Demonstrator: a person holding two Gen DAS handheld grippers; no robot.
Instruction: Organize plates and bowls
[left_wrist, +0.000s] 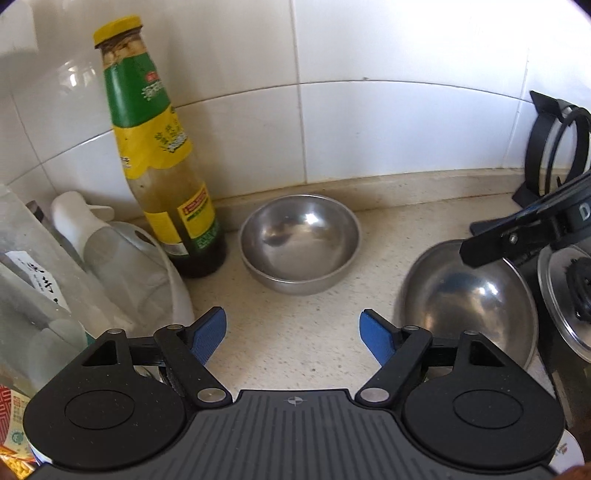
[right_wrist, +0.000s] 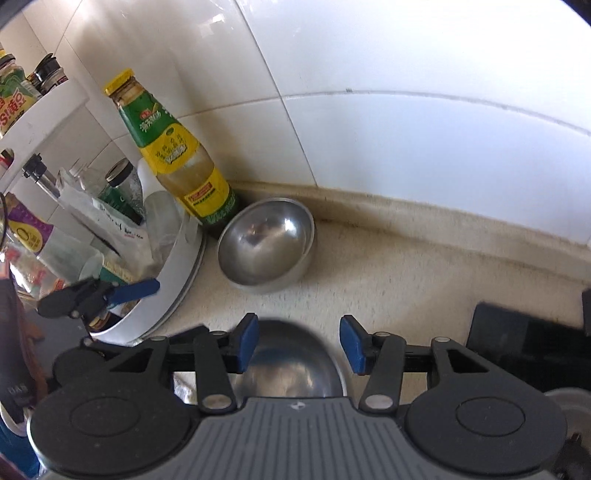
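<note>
Resting on speckled counter: steel bowl | white-tiled wall | both jaws apart, empty

**Bottles, jars and a kettle crowd the counter's edges**

A tall sauce bottle with a yellow cap and green-and-yellow label stands upright in the corner, close to the white tiled wall. Just left of it, a round white caddy holds clear bottles, a dark-lidded glass jar and paper-labelled packets, packed tight together. Above the caddy, a white shelf carries more jars and colourful packets. The speckled beige counter runs to a raised lip at the wall's foot. At the right edge of the left wrist view stands a black-rimmed glass kettle, near the wall. A flat black object lies at the right in the right wrist view; what it is cannot be told.
</note>
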